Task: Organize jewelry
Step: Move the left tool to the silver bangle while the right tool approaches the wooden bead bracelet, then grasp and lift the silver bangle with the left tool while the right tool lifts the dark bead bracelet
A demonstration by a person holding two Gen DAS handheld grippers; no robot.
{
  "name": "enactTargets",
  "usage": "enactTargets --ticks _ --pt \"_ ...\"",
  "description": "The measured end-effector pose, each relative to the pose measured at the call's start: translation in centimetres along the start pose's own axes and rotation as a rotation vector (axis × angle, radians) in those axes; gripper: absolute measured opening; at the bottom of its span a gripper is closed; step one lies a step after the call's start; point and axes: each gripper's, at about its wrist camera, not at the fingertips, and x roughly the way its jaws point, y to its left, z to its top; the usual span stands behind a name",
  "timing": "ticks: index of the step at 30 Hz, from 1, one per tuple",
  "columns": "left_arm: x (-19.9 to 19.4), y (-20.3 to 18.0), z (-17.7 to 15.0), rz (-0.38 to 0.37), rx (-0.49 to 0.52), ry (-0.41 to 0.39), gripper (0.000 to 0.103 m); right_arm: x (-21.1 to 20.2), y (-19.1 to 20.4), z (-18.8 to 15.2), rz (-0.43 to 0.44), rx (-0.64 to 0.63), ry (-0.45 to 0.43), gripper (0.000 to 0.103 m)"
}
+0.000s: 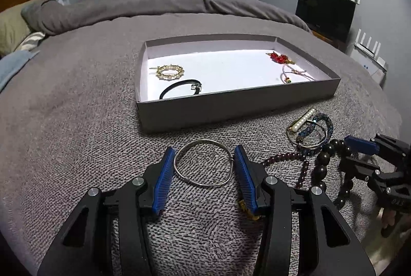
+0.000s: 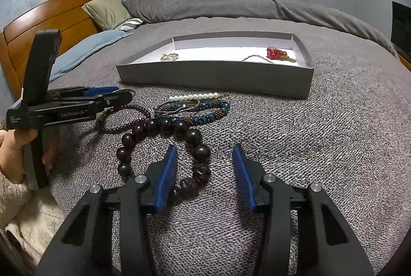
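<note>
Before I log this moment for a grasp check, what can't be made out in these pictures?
- Left wrist view: whether the left gripper pads press the thin silver wire bangle; contact is unclear.
- Left wrist view: a small gold piece, mostly behind the finger.
- Right wrist view: the grey cardboard tray's near wall hides its front floor.
</note>
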Motion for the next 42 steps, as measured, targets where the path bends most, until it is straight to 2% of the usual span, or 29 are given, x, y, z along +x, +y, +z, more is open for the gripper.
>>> enactTargets --ticks 7,9,16,17,19,26,27,28,30,35,42 --pt "-0.2 0.1 0.0 0.001 -0.006 -0.008 0.057 -0.3 -0.1 0.0 0.007 0.004 -0.002 0.045" --pt "-0.3 0.3 0.0 0.012 -0.016 -0.016 0.063 -0.2 0.0 0.1 0.005 0.001 -0.001 0.045" --pt "-0.5 -0.1 0.1 0.008 0.008 -0.029 0.062 -0.1 0.4 0.1 0.023 -0.014 0.007 0.045" --pt "-0.4 -0.3 0.0 0.009 0.018 -0.027 0.06 0.0 0.6 0.0 0.026 -0.02 0.011 0.044" --pt "-0.2 -0.6 0.0 0.009 0.033 -0.018 0.049 0.2 0.7 0.0 0.02 -0.03 0.018 0.039" --pt "-0.1 -0.5 0.0 0.002 0.031 -0.015 0.049 0.5 0.4 -0.1 -0.008 -0.025 0.031 0.024" --pt "-0.1 -0.5 0.0 0.002 0.031 -0.017 0.049 0.5 0.5 -0.1 -0.016 -0.031 0.029 0.017" --pt "-0.2 -0.5 0.0 0.0 0.03 -0.019 0.049 0.4 0.4 0.0 -0.019 -0.032 0.025 0.014" --pt "-0.4 -0.5 0.0 -0.004 0.027 -0.026 0.049 0.2 0.1 0.0 -0.001 -0.013 0.02 0.015" --pt "-1.4 -0.7 0.1 -0.02 0.034 -0.068 0.049 -1.1 0.2 0.5 0.019 -0.016 -0.042 0.014" --pt "-3.6 -1.3 0.6 -0.037 0.043 -0.146 0.049 -3.9 1.6 1.6 -0.025 -0.101 -0.17 0.014"
